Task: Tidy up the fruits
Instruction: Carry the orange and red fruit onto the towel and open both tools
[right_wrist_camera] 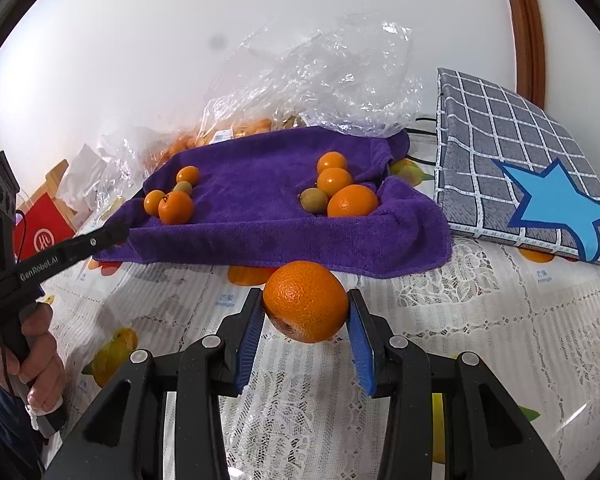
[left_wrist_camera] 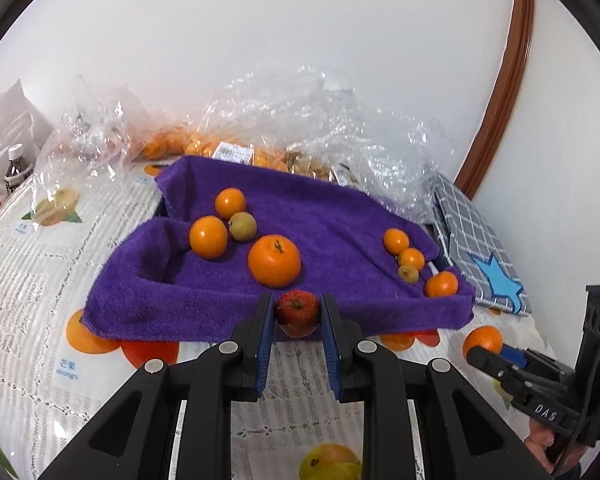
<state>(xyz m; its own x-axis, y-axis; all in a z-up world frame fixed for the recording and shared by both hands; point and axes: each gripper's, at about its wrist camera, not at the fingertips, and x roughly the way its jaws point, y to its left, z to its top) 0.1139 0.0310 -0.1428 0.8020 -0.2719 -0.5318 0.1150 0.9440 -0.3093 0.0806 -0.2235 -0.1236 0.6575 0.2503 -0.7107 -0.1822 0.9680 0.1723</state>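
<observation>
apple [left_wrist_camera: 297, 307] | between left tongs [left_wrist_camera: 296, 312] || orange [right_wrist_camera: 305, 307] | between right tongs [right_wrist_camera: 306, 314]

Left black two-finger gripper [left_wrist_camera: 298, 312] clamps a small red apple [left_wrist_camera: 297, 306]; right black two-finger gripper [right_wrist_camera: 306, 312] clamps a large orange mandarin [right_wrist_camera: 306, 307].

Our left gripper [left_wrist_camera: 297, 312] clamped on a small red fruit [left_wrist_camera: 297, 307] at the purple towel's [left_wrist_camera: 340, 220] near edge, oranges [left_wrist_camera: 274, 261] grouped on the towel, our right gripper [left_wrist_camera: 485, 354] at an orange [left_wrist_camera: 485, 338] beside it.
</observation>
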